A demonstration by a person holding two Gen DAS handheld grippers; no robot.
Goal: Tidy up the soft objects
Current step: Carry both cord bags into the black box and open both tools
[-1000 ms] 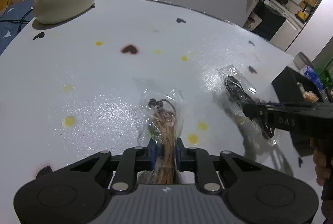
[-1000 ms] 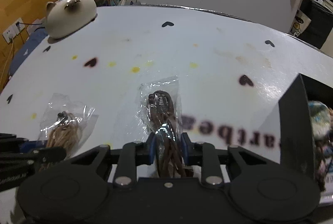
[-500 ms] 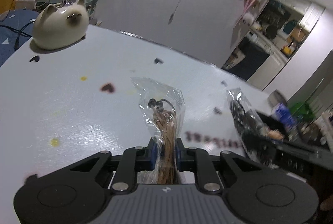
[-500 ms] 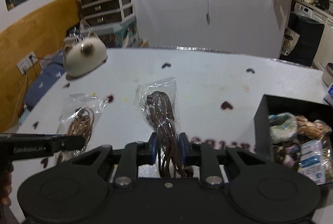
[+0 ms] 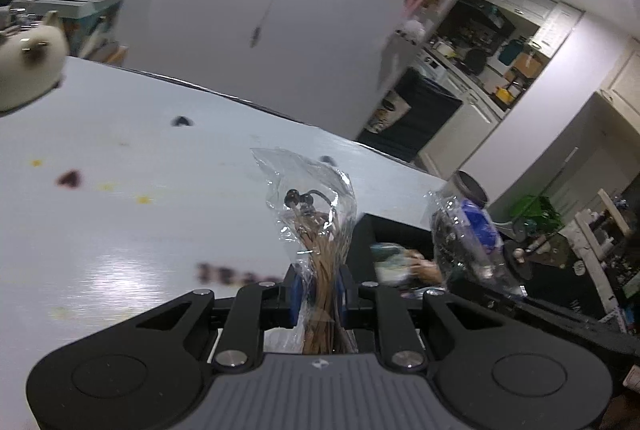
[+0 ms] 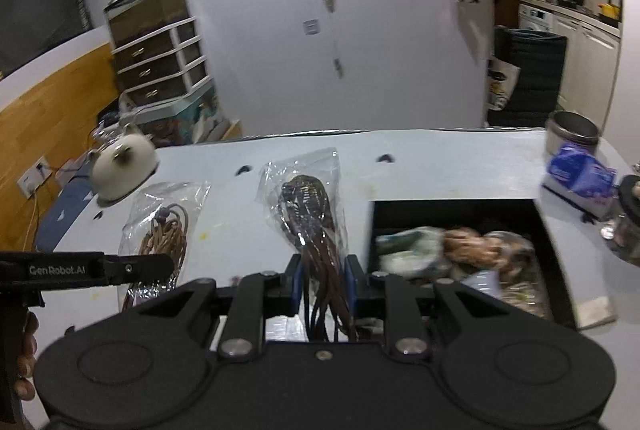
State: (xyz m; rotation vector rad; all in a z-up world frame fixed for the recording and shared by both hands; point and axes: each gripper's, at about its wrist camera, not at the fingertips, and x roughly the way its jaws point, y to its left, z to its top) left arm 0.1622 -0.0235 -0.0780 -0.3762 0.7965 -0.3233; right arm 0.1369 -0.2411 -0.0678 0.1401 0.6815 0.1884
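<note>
Clear plastic encloses both task items. Left gripper (image 5: 318,288): blue pads pressed against a transparent bag of tan cord (image 5: 316,230); bag held clear of the white table (image 5: 120,230), its top end standing up ahead of the fingers, a dark bead visible near that end. Right gripper (image 6: 322,284): jaws clamped on a transparent bag of dark brown cord (image 6: 308,214); bag likewise lifted off the surface, upper end tilted slightly left.

Relative positions, right wrist view: the bag of tan cord appears to the left of the dark brown one, with the left gripper's black finger crossing its lower part; the two bags are near each other but apart. A black open box (image 6: 540,226) sits on the table to the right of the right gripper; it holds a jumble of packaged soft items (image 6: 448,250), blurred. Neither bag is inside the box.

Other table contents: a cream cat-shaped ornament (image 6: 120,170) at the far left edge; a blue packet (image 6: 580,178) and a round metal tin (image 6: 572,134) at the far right corner; small dark heart marks on the table surface. A person's fingers (image 6: 24,346) are visible at the lower left edge of the right wrist view.
</note>
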